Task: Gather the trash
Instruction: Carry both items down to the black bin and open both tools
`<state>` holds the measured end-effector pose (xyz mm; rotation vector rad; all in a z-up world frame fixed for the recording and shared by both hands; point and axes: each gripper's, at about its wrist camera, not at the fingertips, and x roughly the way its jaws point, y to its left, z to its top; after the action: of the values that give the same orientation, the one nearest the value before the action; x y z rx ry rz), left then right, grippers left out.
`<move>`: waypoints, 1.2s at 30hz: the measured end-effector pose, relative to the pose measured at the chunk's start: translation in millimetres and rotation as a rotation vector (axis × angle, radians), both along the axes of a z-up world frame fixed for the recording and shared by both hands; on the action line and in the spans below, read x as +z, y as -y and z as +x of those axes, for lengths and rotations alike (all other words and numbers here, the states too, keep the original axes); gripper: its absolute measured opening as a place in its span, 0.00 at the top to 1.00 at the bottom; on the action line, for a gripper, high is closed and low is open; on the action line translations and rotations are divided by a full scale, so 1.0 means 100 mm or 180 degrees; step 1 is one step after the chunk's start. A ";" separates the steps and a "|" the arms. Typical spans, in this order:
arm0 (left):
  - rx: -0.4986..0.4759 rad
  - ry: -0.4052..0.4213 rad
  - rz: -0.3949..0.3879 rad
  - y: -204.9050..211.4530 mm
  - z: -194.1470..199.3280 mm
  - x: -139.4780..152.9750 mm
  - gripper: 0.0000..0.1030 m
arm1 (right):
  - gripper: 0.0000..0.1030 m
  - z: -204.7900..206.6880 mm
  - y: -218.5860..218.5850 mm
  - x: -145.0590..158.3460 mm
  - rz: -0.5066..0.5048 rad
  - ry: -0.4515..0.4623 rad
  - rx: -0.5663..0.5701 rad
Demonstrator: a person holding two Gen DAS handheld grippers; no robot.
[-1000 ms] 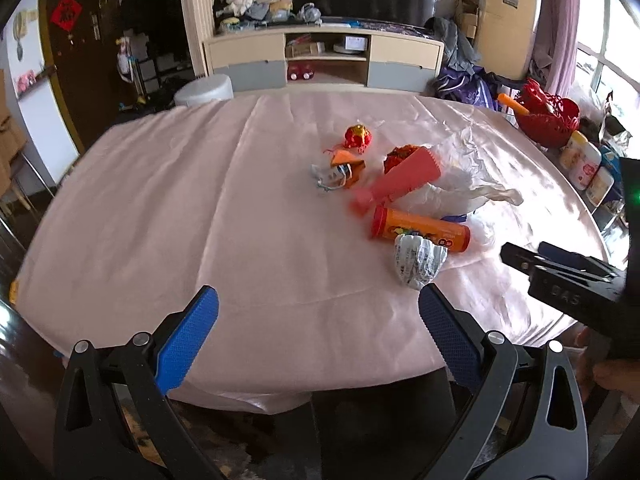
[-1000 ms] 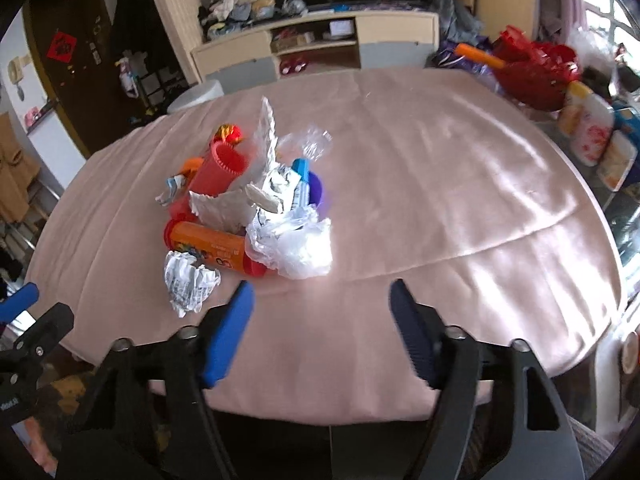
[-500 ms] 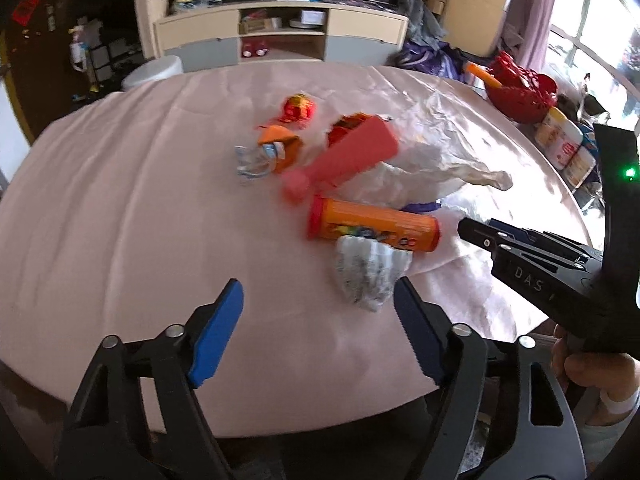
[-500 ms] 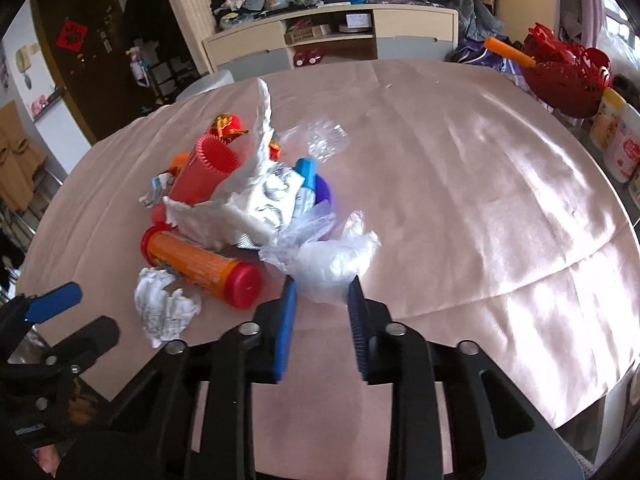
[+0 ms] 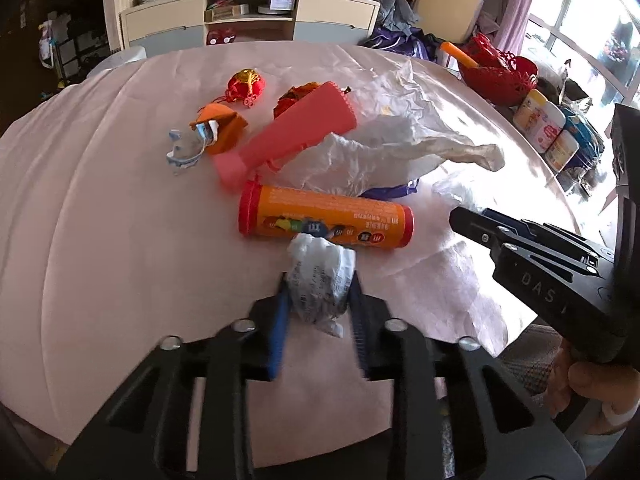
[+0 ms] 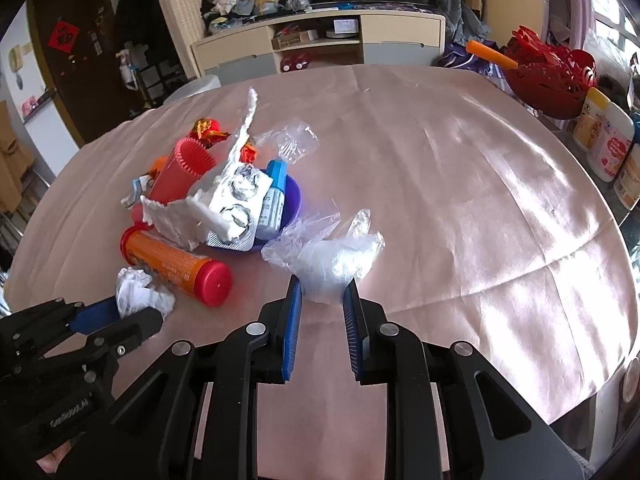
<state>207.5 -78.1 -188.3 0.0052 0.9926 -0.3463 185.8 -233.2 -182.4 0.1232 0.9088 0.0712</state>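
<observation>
Trash lies in a heap on a pink tablecloth (image 5: 100,220). A crumpled white paper wad (image 5: 320,280) sits between my left gripper's (image 5: 318,284) blue pads, which are closing and press on both its sides. The same wad (image 6: 140,292) and left gripper (image 6: 116,316) show in the right wrist view. My right gripper (image 6: 323,282) is shut on the near end of a clear plastic bag (image 6: 332,256). Behind lie an orange tube with red caps (image 5: 324,222), a red ribbed cup (image 5: 296,132), white crumpled paper (image 5: 392,148), and a purple bowl (image 6: 292,200) holding a blue bottle (image 6: 276,188).
A red basket (image 6: 552,76) and several jars (image 6: 600,136) stand at the table's right edge. A cream sideboard (image 5: 248,20) stands beyond the table. A small red ornament (image 5: 246,84) and an orange wrapper (image 5: 220,128) lie left of the heap. A hand (image 5: 592,384) holds the right gripper.
My left gripper moved forward and down to the paper wad and its jaws narrowed around it. The right gripper's jaws went from wide to shut on the plastic bag, hardly shifting.
</observation>
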 end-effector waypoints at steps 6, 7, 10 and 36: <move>0.0005 0.0044 0.0066 -0.09 -0.22 0.10 0.80 | 0.79 -0.22 -0.03 0.10 0.0039 0.0010 0.0037; 0.0008 0.0066 0.0078 -0.11 -0.28 0.13 0.80 | 0.79 -0.29 -0.05 0.13 0.0034 0.0024 0.0051; 0.0067 0.0116 0.0070 -0.21 -0.48 0.23 0.80 | 0.79 -0.50 -0.13 0.20 0.0021 0.0027 0.0124; 0.0143 -0.0560 0.0034 -0.54 -1.62 -0.59 0.79 | 0.79 -1.38 -0.59 -0.72 0.0365 -0.0872 0.0596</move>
<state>45.9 -24.4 -247.7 -0.0386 1.1669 -0.3040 47.7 -173.9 -254.6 0.1565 1.1891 0.2862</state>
